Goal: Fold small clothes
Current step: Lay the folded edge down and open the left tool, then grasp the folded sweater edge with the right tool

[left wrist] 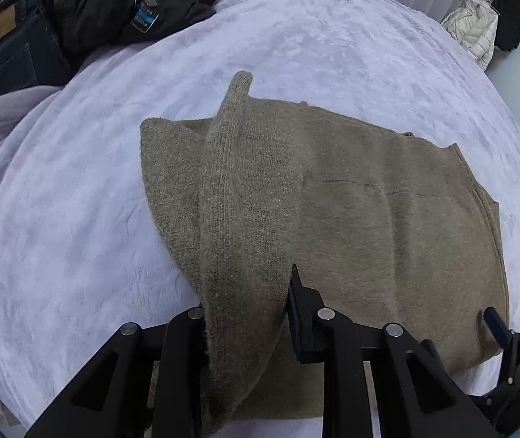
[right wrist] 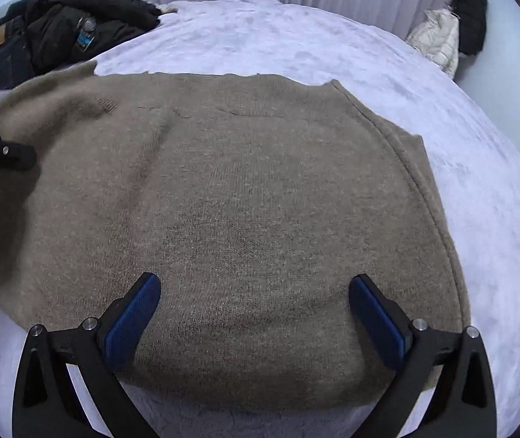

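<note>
Left wrist view: our left tongs are clamped on a long knit strip of the brown sweater, most likely a sleeve, which rises from between the fingers and runs away from us over the garment's body, its cuff reaching past the far edge. The sweater lies spread on the pale lilac bed, directly ahead of and under both tongs. A tip of the right tongs peeks in at this view's lower right corner.

Right wrist view: our right tongs stand wide apart, blue pads poised over the near hem, with nothing between them. Part of the left tool shows dark at the left edge.

Risks, as we judge them:
- The sleeve grip looks bunched; the knit could slip out mid-carry and drop crooked.
- Dragging the sleeve may pull the body along the plush cover and skew the fold.
- The right tongs might pinch the bed cover together with the hem.

What each view adds:
- Only the left view shows the held sleeve and its cuff.
- Only the right view shows the sweater's right side seam and near hem in full.
- Dark clothes lie far left of the tongs, well apart from the sweater; both views show them.
</note>
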`<state>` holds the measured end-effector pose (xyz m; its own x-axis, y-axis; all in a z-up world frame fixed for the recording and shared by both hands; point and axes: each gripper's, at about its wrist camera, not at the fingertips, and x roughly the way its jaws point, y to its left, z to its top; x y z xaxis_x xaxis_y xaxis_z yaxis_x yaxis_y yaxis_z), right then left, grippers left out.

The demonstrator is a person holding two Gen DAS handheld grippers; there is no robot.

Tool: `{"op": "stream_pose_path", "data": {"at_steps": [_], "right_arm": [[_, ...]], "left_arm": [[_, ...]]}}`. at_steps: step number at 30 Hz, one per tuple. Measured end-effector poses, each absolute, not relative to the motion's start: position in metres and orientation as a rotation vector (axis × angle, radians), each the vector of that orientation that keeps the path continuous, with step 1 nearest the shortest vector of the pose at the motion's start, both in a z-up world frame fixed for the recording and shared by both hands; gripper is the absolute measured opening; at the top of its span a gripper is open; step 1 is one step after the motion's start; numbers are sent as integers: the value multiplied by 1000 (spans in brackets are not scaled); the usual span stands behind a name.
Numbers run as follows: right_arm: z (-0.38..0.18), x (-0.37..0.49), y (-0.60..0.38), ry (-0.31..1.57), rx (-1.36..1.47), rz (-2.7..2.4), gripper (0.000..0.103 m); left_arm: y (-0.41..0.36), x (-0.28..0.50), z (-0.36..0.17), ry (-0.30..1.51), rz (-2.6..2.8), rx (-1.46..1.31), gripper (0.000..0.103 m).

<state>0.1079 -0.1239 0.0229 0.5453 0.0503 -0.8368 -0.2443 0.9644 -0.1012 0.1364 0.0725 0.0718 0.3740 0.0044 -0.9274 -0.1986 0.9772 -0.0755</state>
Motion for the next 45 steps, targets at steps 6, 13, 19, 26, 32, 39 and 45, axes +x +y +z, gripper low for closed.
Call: {"op": "stream_pose_path", "data": {"at_steps": [6, 13, 19, 26, 32, 39, 45], "right_arm": [[38, 102, -194, 941, -131, 74, 103], [39, 76, -268, 927, -38, 36, 103], [31, 69, -304, 930, 33, 49, 103], [14, 69, -306, 936, 57, 81, 103], [15, 64, -311, 921, 95, 102, 103], [51, 37, -329, 826, 257, 236, 103], [80, 32, -286, 736, 184, 416, 90]], "left_arm": [[8, 147, 111, 1165, 87, -125, 17], [-106, 181, 118, 1213, 54, -52, 14], [-195, 204, 78, 1296, -9, -36, 14], [-233, 190, 57, 1229, -108, 152, 58], [-188, 155, 122, 1106, -218, 4, 87], [-106, 107, 117, 989, -66, 52, 87], [-71, 81, 74, 1014, -59, -117, 87]]}}
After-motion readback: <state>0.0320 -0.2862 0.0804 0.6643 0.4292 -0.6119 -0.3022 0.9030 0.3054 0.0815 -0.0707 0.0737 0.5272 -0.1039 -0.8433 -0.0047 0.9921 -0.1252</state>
